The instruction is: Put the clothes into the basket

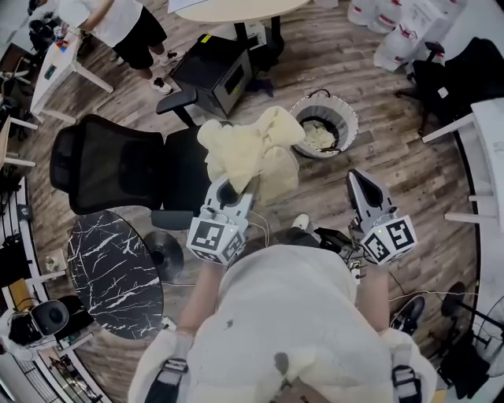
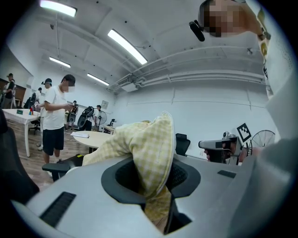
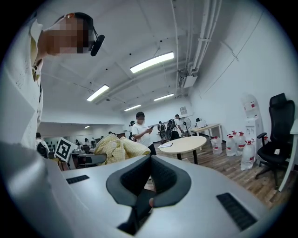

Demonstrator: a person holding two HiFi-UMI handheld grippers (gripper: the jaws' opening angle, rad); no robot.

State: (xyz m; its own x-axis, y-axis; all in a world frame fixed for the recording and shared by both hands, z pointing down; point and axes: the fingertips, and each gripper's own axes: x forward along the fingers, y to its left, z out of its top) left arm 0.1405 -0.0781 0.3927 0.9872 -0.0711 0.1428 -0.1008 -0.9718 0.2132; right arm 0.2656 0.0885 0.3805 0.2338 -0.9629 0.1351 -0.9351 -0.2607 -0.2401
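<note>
A pale yellow checked garment (image 1: 250, 153) hangs bunched from my left gripper (image 1: 236, 189), which is shut on it. In the left gripper view the cloth (image 2: 146, 148) is pinched between the dark pads and drapes over the left gripper (image 2: 152, 181). The round wire basket (image 1: 347, 118) stands on the wood floor just beyond and to the right of the garment, with light clothes (image 1: 317, 136) inside. My right gripper (image 1: 359, 181) is held level at the right, below the basket. The right gripper (image 3: 148, 179) has its pads together with nothing between them.
A black office chair (image 1: 118, 169) stands left of the garment, with a black marble side table (image 1: 118, 271) below it. A black cabinet (image 1: 213, 75) and a round table (image 1: 244, 9) lie behind. A person (image 1: 130, 31) stands top left. Water jugs (image 1: 394, 31) and another chair (image 1: 465, 75) are top right.
</note>
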